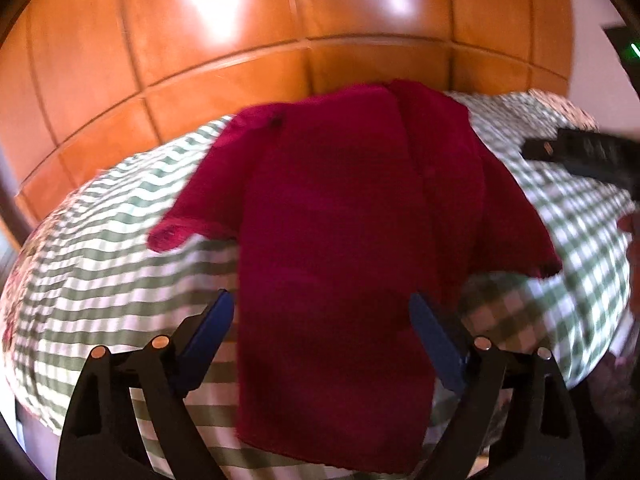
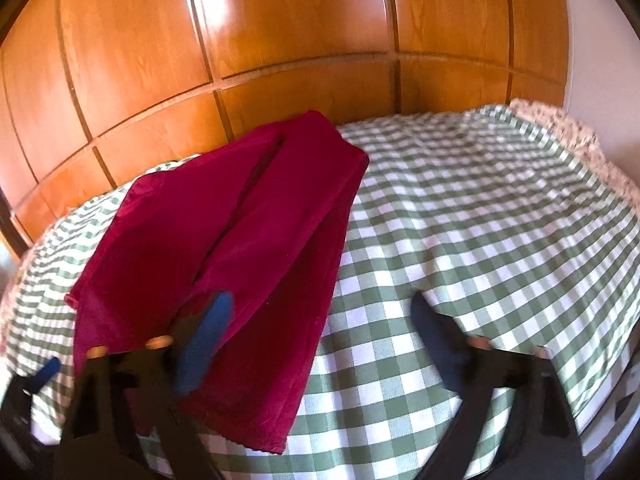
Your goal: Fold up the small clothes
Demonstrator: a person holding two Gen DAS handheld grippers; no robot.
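A red garment (image 1: 340,240) lay on the green checked bed (image 2: 460,220), its long side running from 6 to 12 o'clock toward the wooden headboard (image 2: 280,40). The left hand-held gripper (image 1: 322,336) stood open over its near edge. The right hand-held gripper (image 2: 320,332) was open too, holding nothing. Bare bed lay at 3 o'clock.

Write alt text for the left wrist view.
A dark red garment lies partly folded on a green-and-white checked bedcover, between the open left gripper's blue fingers. A wooden panelled wall stands behind.
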